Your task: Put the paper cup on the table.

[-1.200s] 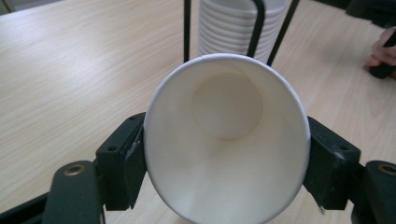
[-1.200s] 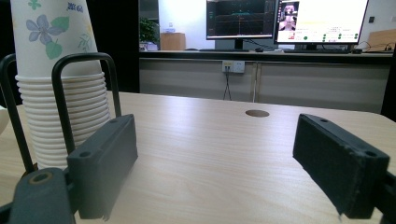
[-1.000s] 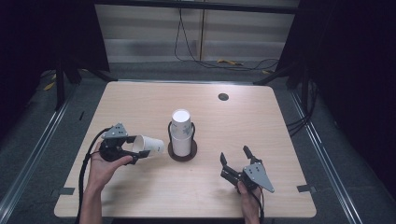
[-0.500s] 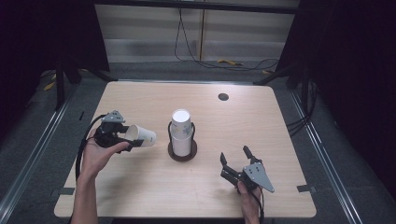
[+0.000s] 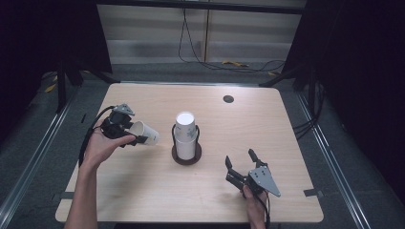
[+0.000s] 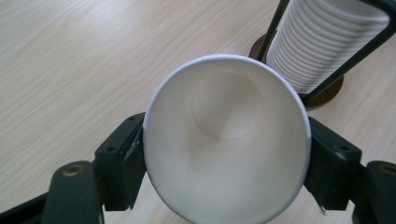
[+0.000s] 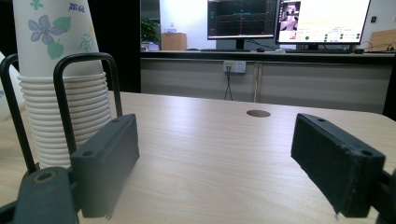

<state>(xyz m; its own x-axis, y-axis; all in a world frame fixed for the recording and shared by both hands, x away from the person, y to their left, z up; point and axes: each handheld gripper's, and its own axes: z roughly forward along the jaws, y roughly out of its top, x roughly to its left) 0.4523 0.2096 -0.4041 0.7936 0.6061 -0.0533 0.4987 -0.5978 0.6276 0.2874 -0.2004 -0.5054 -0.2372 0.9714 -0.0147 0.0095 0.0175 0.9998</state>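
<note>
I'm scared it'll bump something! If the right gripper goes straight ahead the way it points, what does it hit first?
Probably nothing soon. The right gripper, jaws open, points across bare table; the stack of paper cups stands off to its left, so it likely passes beside it, though depth is hard to judge.

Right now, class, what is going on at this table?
A person works with a gripper in each hand. The left gripper grips a single paper cup on its side, apart from the stack of cups in its wire holder. The right gripper rests open on the table, holding nothing.
</note>
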